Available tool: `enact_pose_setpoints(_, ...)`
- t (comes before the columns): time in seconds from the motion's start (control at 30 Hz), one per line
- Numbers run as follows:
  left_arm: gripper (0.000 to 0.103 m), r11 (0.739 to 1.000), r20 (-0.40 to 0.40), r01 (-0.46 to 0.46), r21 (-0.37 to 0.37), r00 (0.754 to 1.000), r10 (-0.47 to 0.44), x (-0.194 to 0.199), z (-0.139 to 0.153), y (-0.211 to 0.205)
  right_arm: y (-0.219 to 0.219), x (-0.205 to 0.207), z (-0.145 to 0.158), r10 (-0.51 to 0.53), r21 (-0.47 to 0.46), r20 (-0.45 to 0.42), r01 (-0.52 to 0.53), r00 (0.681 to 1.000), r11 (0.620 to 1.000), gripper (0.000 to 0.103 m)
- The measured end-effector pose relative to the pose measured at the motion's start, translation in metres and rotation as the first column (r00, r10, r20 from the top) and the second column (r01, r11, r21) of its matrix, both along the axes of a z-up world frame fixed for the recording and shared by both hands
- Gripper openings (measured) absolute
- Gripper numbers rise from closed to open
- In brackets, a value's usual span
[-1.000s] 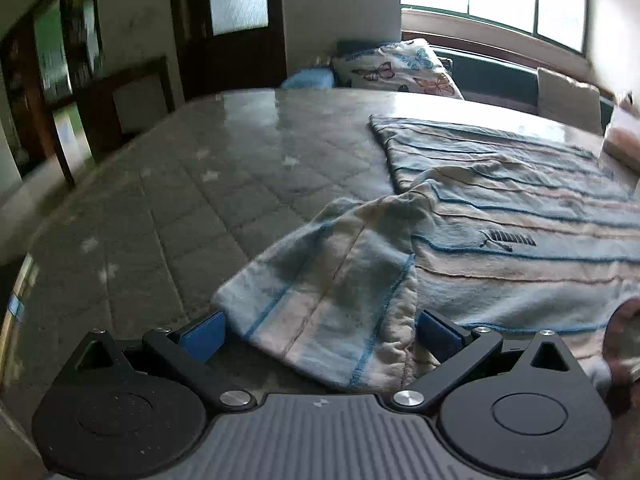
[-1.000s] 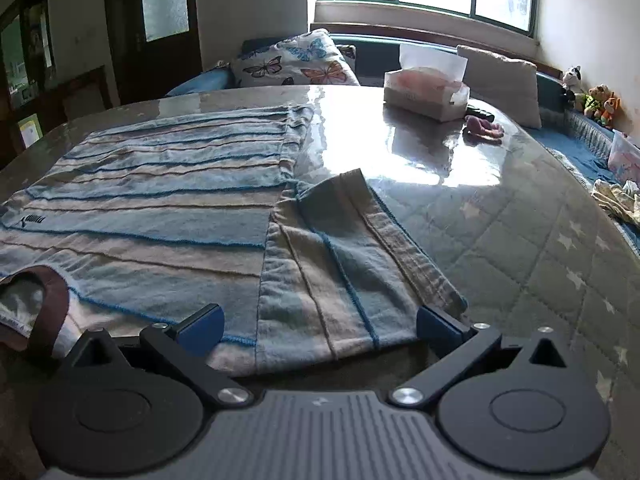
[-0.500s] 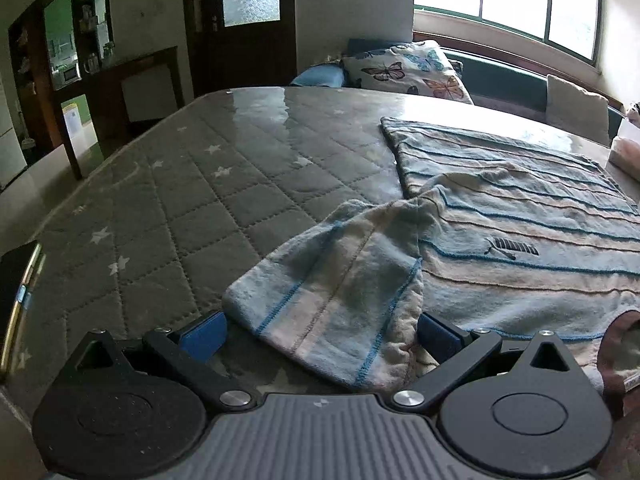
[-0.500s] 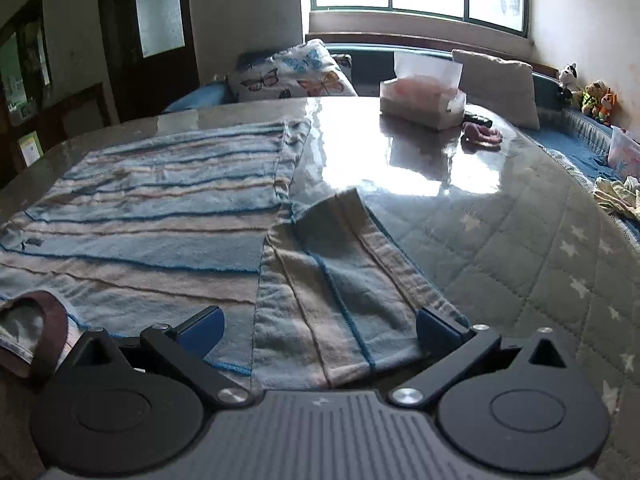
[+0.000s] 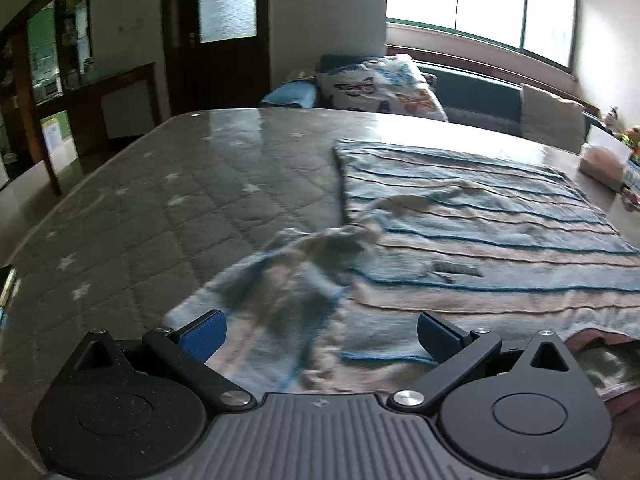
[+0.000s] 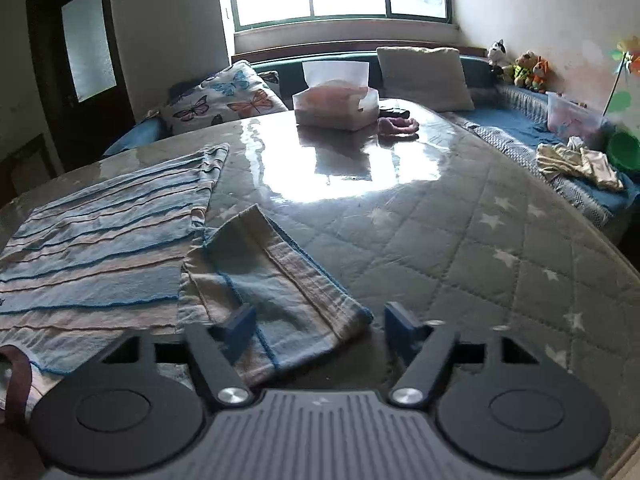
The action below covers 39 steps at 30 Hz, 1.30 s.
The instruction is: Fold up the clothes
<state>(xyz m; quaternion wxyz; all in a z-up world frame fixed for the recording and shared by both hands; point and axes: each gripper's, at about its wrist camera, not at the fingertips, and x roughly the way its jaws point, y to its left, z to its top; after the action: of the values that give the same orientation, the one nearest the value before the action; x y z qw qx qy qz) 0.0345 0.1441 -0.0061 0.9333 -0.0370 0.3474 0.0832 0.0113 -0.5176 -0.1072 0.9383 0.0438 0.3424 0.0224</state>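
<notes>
A blue and beige striped shirt [image 5: 472, 236] lies flat on the quilted table, its brown collar [image 5: 600, 344] at the near edge. My left gripper [image 5: 320, 332] is open, its blue fingertips either side of the left sleeve [image 5: 288, 300], which is blurred and rumpled. In the right wrist view the shirt body [image 6: 100, 240] lies at left and the right sleeve [image 6: 272, 280] lies between the fingers of my right gripper [image 6: 320, 324]. That gripper is open, narrower than the left one, with its left pad [image 6: 240, 326] over the sleeve cloth.
The grey star-quilted table [image 6: 460, 248] has a glossy cover. A tissue box [image 6: 336, 104] and a small pink item [image 6: 396, 126] sit at its far side. A sofa with a butterfly cushion [image 5: 380, 88] runs behind. The table's left edge [image 5: 24, 248] is near.
Both grippers have moved forward over the sleeves. The right gripper's fingers have narrowed around the right sleeve. The left sleeve has bunched and looks blurred with motion.
</notes>
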Motion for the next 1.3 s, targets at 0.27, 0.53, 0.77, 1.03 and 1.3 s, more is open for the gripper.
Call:
enact_pose_setpoints(0.27, 0.103, 0.994, 0.002, 0.11, 0.016, 0.994, -0.11, 0.006, -0.002, -0.039, 0.004, -0.004, 0.008, 0.013, 0.022, 0.034, -0.014, 0.999, 1.0, 0.007)
enact_pose_setpoints(0.53, 0.103, 0.986, -0.015, 0.168, 0.018, 0.986, -0.168, 0.008, -0.011, -0.061, 0.037, -0.019, 0.046, 0.176, 0.07, 0.126, -0.186, 0.976, 0.98, 0.007)
enact_pose_setpoints(0.77, 0.103, 0.989, -0.011, 0.148, 0.014, 0.989, -0.148, 0.003, -0.011, -0.055, 0.093, -0.017, 0.039, 0.361, 0.097, 0.099, -0.37, 0.927, 0.924, 0.007)
enact_pose_setpoints(1.03, 0.103, 0.998, 0.016, 0.054, 0.023, 0.998, -0.054, -0.007, -0.006, -0.028, 0.114, -0.01, 0.022, 0.425, 0.111, 0.04, -0.426, 0.904, 0.898, 0.042)
enact_pose_setpoints(1.3, 0.103, 0.989, 0.044, -0.144, 0.018, 0.989, 0.143, -0.02, -0.001, 0.02, 0.1, 0.025, 0.019, 0.345, 0.028, 0.028, -0.346, 0.938, 0.938, 0.058)
